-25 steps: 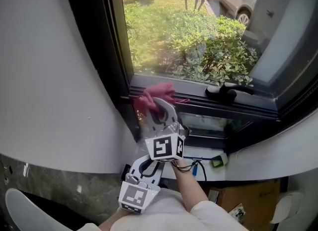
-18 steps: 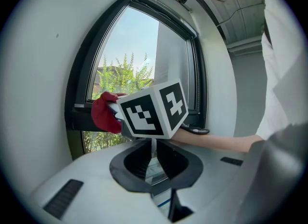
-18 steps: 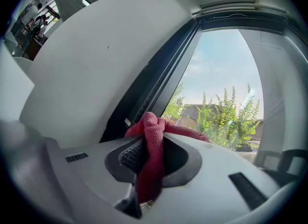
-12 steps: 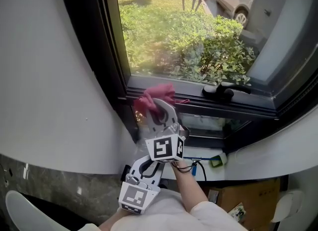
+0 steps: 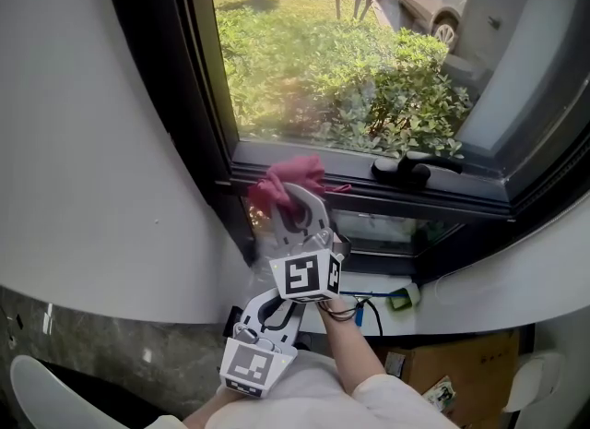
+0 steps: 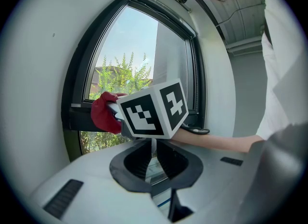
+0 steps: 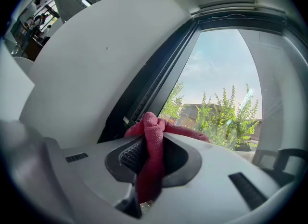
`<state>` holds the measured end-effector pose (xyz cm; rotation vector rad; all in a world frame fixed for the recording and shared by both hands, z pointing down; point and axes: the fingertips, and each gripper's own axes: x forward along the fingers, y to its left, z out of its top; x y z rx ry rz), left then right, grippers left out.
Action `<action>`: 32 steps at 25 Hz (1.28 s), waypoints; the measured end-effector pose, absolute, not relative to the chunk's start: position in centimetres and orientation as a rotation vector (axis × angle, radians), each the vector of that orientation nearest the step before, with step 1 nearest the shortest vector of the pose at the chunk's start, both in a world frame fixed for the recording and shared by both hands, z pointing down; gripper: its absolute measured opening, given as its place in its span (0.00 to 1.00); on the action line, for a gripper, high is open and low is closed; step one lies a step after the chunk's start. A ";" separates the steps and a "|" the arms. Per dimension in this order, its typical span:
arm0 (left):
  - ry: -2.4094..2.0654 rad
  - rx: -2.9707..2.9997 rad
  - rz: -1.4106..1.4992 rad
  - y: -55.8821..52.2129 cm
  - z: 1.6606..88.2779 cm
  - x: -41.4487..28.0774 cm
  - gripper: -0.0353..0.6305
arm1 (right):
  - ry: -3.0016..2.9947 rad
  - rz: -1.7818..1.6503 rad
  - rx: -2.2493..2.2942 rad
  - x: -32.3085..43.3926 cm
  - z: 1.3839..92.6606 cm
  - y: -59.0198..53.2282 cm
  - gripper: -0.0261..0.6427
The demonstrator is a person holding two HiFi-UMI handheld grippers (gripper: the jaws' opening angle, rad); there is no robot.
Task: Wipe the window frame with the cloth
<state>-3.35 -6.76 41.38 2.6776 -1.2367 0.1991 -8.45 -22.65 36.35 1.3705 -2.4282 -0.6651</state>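
Cloth [image 5: 293, 181], red and bunched, sits pinched between the fingers of our right gripper [image 5: 300, 206], which are closed on it. It is pressed against the window frame [image 5: 442, 198] at the lower left corner, where the bottom rail meets the left upright. Our left gripper [image 6: 153, 156] hangs low beside our body, its fingers drawn narrow with nothing between them, well apart from the frame.

We judge the wipe to be at the left end of the bottom rail, with most of the rail to the right not yet covered. To do it well we would grip firmly so the cloth does not slide out, hold the wad flat on the rail rather than on the glass [image 5: 323, 58], and draw it rightwards in one steady stroke. The black handle [image 5: 417, 169] stands on the rail further right. We would lift round it, not drag over it, since loose folds could catch there.
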 end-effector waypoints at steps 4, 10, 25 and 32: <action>-1.238 2.684 0.198 -6.8 41.4 -3.2 0.12 | -2.429 -0.660 1.368 -8.3 36.4 -22.7 0.15; -1.243 2.693 0.185 -6.8 41.1 -2.8 0.12 | -2.434 -0.653 1.364 -8.0 36.3 -22.6 0.15; -1.231 2.676 0.215 -6.7 41.3 -2.2 0.12 | -2.437 -0.659 1.353 -7.6 36.2 -22.4 0.15; -1.220 2.683 0.215 -6.8 41.3 -1.5 0.12 | -2.443 -0.647 1.358 -6.9 36.3 -22.4 0.15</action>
